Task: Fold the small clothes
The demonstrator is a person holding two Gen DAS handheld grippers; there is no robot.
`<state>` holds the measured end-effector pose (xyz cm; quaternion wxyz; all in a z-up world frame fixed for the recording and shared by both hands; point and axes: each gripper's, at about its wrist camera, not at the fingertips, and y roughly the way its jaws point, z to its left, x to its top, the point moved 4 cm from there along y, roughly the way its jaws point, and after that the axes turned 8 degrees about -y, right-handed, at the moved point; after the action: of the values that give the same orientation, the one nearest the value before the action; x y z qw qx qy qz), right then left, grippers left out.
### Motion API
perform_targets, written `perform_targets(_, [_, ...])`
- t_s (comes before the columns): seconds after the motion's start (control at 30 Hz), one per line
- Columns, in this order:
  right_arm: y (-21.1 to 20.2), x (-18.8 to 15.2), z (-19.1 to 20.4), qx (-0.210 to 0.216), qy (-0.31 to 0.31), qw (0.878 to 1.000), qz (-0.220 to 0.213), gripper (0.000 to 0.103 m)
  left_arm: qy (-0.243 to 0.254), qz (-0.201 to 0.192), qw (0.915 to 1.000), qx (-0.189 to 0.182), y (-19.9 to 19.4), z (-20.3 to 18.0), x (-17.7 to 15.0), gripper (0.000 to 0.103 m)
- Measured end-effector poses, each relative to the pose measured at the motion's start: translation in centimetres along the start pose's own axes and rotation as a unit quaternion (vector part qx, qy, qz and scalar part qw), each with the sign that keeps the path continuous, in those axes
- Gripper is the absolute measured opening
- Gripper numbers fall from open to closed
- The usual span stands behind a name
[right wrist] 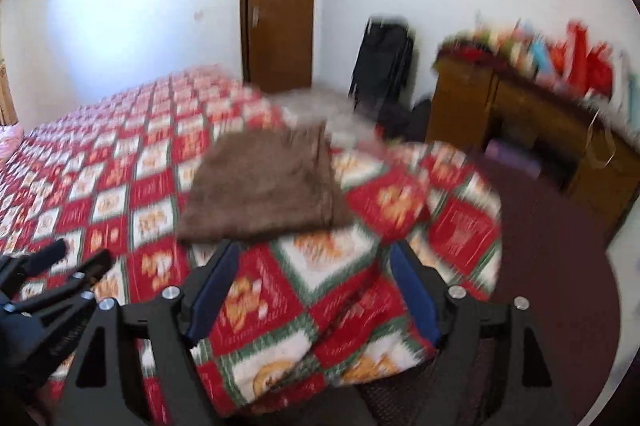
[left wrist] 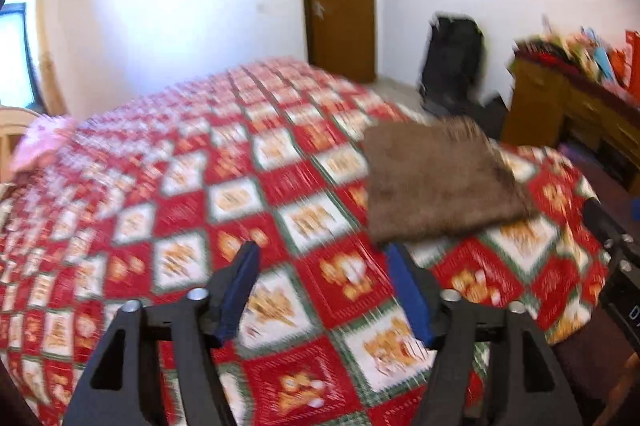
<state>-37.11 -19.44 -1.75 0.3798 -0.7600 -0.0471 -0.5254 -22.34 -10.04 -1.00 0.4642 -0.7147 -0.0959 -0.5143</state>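
A brown fuzzy cloth (left wrist: pixel 440 182) lies folded flat on the red, white and green patterned bedspread (left wrist: pixel 224 194), near the bed's right corner. My left gripper (left wrist: pixel 320 254) hangs above the spread just in front of the cloth's near edge, jaws open, nothing between the blue pads (left wrist: pixel 240 290). In the right wrist view the same cloth (right wrist: pixel 264 182) lies ahead of my right gripper (right wrist: pixel 312 254), which is open and empty too. The left gripper (right wrist: pixel 80 258) shows at that view's left edge. Both views are motion-blurred.
A wooden cabinet (right wrist: pixel 540 130) topped with colourful items stands right of the bed. A black suitcase (right wrist: pixel 384 70) leans on the white wall beside a brown door (right wrist: pixel 280 6). Pink fabric (left wrist: pixel 44 142) lies at the bed's far left. A dark maroon rug (right wrist: pixel 552 266) covers the floor.
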Motion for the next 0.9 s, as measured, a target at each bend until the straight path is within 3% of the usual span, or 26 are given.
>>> perform_targets(0.13, [-3.7, 1.9, -1.0, -0.056, 0.013, 0.993, -0.107, 0.097, -0.012, -0.072, 0.9973, -0.006, -3.2, 0.5, 2.0, 0.078])
perform_targets(0.27, [-5.9, 3.1, -1.9, -0.075, 0.033, 0.983, -0.166, 0.102, -0.016, -0.12, 0.9926, -0.013, -5.6, 0.2, 2.9, 0.084])
perform_targets(0.53, [-7.1, 3.7, -3.3, -0.073, 0.064, 0.979, -0.18, 0.102, 0.001, -0.163, 0.986, -0.036, -9.0, -1.3, 3.7, 0.086])
perform_targets(0.9, [-8.1, 3.5, -3.0, -0.065, 0.067, 0.977, -0.192, 0.103, 0.002, -0.151, 0.988, -0.033, -8.9, -1.6, 3.3, 0.086])
